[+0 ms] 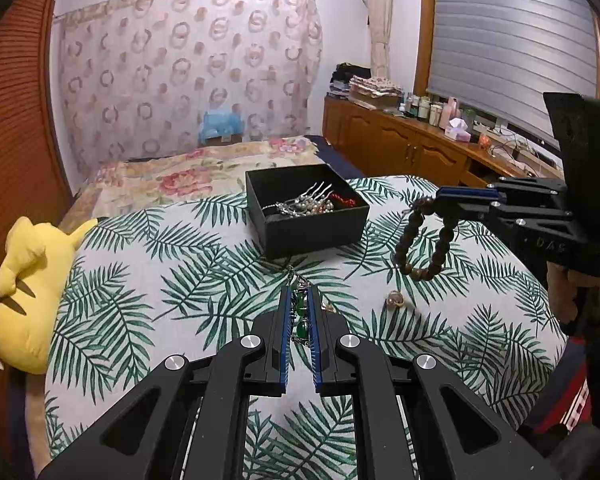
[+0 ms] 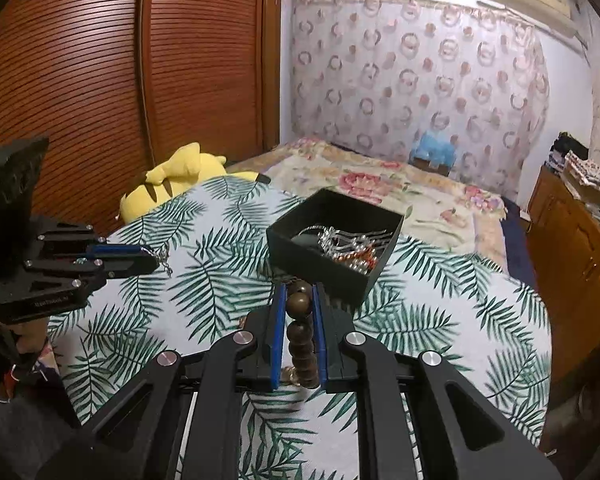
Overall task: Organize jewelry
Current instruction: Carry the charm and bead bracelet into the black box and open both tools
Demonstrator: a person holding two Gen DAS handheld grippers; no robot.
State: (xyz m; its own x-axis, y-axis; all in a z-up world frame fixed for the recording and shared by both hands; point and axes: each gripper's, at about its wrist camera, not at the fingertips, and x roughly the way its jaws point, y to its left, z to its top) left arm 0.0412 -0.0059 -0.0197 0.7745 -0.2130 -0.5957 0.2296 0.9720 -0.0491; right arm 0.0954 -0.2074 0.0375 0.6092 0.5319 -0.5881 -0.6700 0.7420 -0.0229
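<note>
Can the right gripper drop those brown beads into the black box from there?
Probably yes. The right gripper holds the wooden bead bracelet lifted just beside the black box, whose top is open, and nothing stands between them.

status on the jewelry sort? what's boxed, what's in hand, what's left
Boxed: silver hairpins and a red piece lie in the black box. In hand: left gripper is shut on a green-stone piece; right gripper is shut on the brown bead bracelet. Left: a small gold ring on the leaf-print cover.
</note>
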